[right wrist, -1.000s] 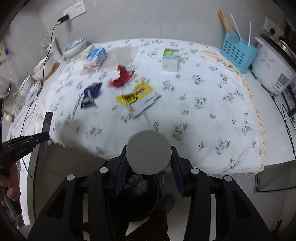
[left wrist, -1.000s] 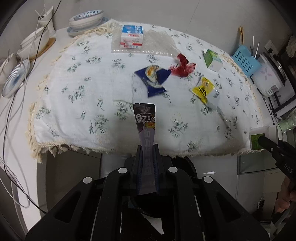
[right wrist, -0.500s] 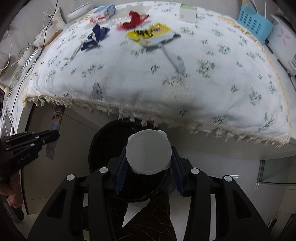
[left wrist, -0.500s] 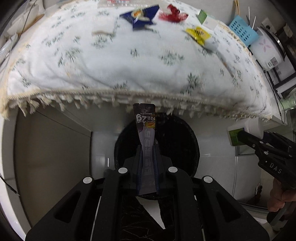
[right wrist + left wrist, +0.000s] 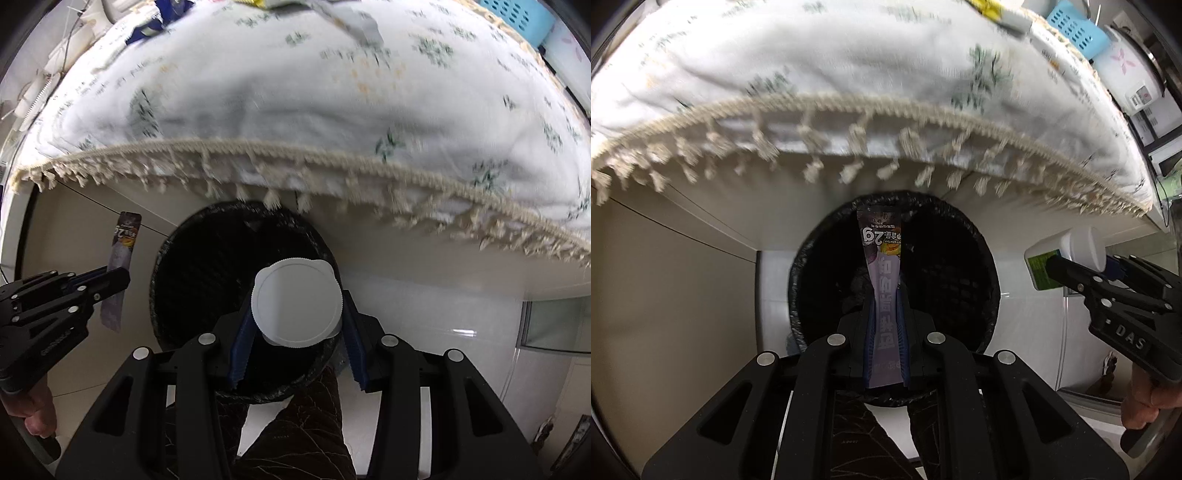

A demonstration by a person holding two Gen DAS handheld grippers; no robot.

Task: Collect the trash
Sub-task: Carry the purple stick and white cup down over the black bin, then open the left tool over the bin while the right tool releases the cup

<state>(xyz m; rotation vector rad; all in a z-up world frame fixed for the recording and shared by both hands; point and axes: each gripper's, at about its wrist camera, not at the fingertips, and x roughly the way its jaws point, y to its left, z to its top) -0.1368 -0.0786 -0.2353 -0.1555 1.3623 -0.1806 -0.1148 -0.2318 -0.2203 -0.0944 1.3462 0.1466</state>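
My left gripper (image 5: 884, 295) is shut on a long purple snack wrapper (image 5: 882, 266) and holds it over the mouth of a black trash bin (image 5: 960, 240) on the floor below the table edge. My right gripper (image 5: 297, 314) is shut on a white bottle with a round white cap (image 5: 299, 302) and holds it over the same trash bin (image 5: 207, 258). The bottle also shows in the left wrist view (image 5: 1067, 258), to the right of the bin. The wrapper shows in the right wrist view (image 5: 123, 254), left of the bin.
A table with a white floral cloth (image 5: 849, 66) and fringe (image 5: 332, 166) overhangs the bin. Other trash lies on it: a yellow wrapper (image 5: 988, 11) and a blue wrapper (image 5: 162, 14). A blue basket (image 5: 1075, 26) and a rice cooker (image 5: 1126, 66) stand at the right.
Both grippers have dropped lower and closer to the bin, still holding the wrapper and the bottle. The table top has slid up out of the middle of both views.
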